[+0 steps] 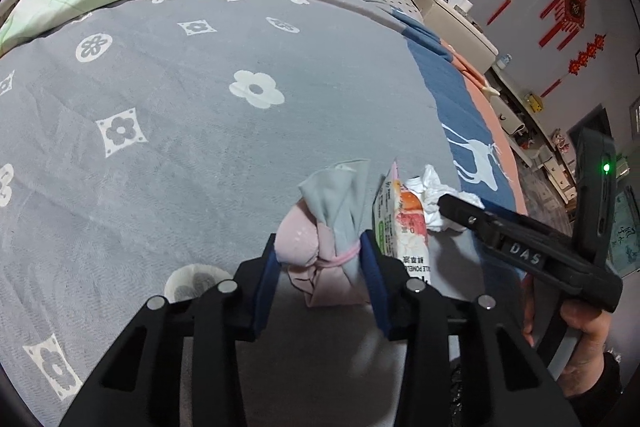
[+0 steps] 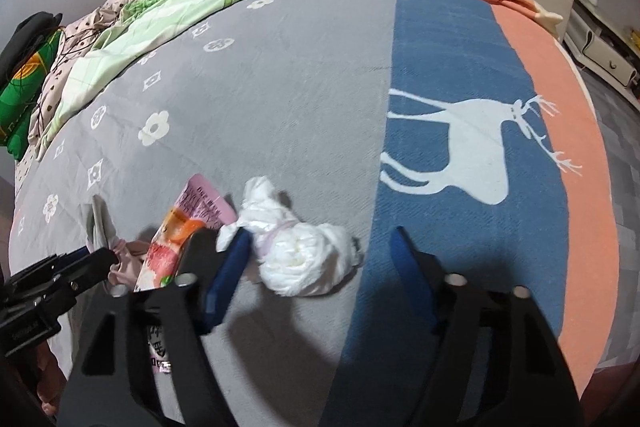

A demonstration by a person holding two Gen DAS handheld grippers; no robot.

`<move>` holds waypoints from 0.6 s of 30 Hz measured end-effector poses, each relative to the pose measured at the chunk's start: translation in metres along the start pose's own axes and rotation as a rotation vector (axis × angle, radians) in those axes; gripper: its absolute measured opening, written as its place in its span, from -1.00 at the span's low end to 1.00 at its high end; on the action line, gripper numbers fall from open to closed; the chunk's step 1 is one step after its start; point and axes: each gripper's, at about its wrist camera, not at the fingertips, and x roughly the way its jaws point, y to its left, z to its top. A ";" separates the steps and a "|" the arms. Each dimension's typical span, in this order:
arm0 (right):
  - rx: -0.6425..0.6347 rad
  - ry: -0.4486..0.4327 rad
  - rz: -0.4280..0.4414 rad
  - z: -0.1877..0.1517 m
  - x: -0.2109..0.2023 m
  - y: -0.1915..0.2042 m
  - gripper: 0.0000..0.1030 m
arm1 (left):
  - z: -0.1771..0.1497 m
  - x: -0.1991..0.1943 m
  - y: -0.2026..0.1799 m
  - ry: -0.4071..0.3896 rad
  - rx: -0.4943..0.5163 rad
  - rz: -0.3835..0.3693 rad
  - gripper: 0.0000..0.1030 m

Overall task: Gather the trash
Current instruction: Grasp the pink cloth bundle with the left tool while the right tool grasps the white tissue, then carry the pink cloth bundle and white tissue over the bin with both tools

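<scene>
Three pieces of trash lie on the bed: the left hand-held gripper (image 1: 320, 267) pinches the pink-grey bundle (image 1: 324, 227); right of it, the snack wrapper (image 1: 400, 219) and white wad (image 2: 304, 263). The right hand-held gripper (image 2: 316, 263) straddles the wad, unclamped; it may snag the bedspread (image 2: 280, 87).

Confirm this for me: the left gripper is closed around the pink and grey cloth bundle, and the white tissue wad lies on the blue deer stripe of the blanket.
One detail is wrong. The white tissue wad lies on the grey flowered part of the blanket, just beside the blue deer stripe, as the right wrist view shows. The left gripper does have the pink and grey cloth bundle between its pads.
</scene>
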 end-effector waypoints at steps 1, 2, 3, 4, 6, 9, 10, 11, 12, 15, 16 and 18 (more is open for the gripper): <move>0.002 0.009 0.019 -0.001 0.001 0.002 -0.12 | 0.000 0.000 0.000 -0.001 0.000 0.000 -0.29; 0.003 0.014 0.027 -0.001 0.001 0.004 -0.14 | 0.000 0.000 -0.001 -0.002 0.002 0.000 -0.30; 0.000 0.011 0.020 -0.001 0.000 0.007 -0.18 | 0.000 0.000 -0.001 -0.002 0.003 -0.001 -0.31; -0.004 0.007 0.017 -0.002 -0.001 0.009 -0.22 | 0.000 -0.001 -0.001 -0.003 0.003 -0.004 -0.33; -0.012 0.000 0.016 -0.002 -0.003 0.012 -0.24 | -0.001 -0.002 0.000 -0.003 0.001 -0.009 -0.37; -0.009 -0.013 0.019 -0.003 -0.009 0.012 -0.26 | 0.000 -0.003 0.000 -0.002 -0.002 -0.018 -0.42; -0.006 -0.018 0.019 -0.003 -0.012 0.012 -0.26 | -0.001 -0.004 0.000 -0.002 -0.002 -0.020 -0.42; -0.002 -0.023 0.021 -0.003 -0.015 0.011 -0.26 | -0.001 -0.004 0.000 -0.001 -0.003 -0.021 -0.43; 0.005 -0.027 0.024 -0.003 -0.019 0.010 -0.26 | -0.001 -0.004 0.000 -0.002 -0.002 -0.021 -0.44; 0.012 -0.042 0.024 -0.005 -0.030 0.007 -0.26 | -0.002 -0.007 0.000 -0.005 -0.007 -0.031 -0.46; 0.015 -0.050 0.023 -0.005 -0.036 0.006 -0.26 | -0.003 -0.008 0.000 -0.007 -0.008 -0.032 -0.47; 0.027 -0.063 0.028 -0.006 -0.046 0.003 -0.26 | -0.005 -0.011 0.000 -0.011 -0.009 -0.030 -0.48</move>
